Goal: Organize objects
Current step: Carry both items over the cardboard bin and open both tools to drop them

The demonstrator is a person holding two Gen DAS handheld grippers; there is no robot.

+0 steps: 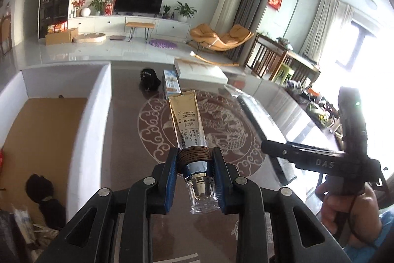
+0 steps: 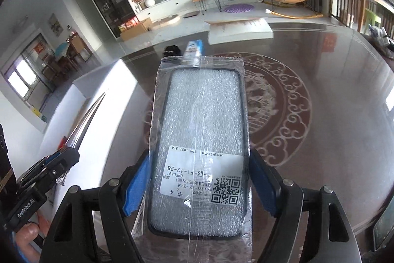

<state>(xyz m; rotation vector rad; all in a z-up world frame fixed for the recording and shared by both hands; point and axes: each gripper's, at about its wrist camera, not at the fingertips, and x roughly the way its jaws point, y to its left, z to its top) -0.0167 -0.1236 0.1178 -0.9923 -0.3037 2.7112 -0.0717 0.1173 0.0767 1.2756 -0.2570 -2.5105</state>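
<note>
The left gripper point(image 1: 195, 179) is closed on one gold eye-cream tube point(image 1: 187, 123) at its brown-banded neck, the clear cap pointing toward the camera and the flat crimped end pointing up the frame, at centre of the left wrist view. The right gripper point(image 2: 200, 185) clamps one bagged black phone case point(image 2: 200, 139), its two blue pads pressing the long edges near the white label with a QR code; the case fills the middle of the right wrist view. Both items are held above a dark glossy table point(image 1: 123, 130) with a round fish medallion. On the table's far side lie one blue-and-white carton point(image 1: 172, 84), one small black object point(image 1: 148, 79) just left of it, and one flat white box point(image 1: 199, 69) to its right. At the left of the frame stands one white-walled cardboard box point(image 1: 93, 110), open, with a dark bundle on its brown floor.
</note>
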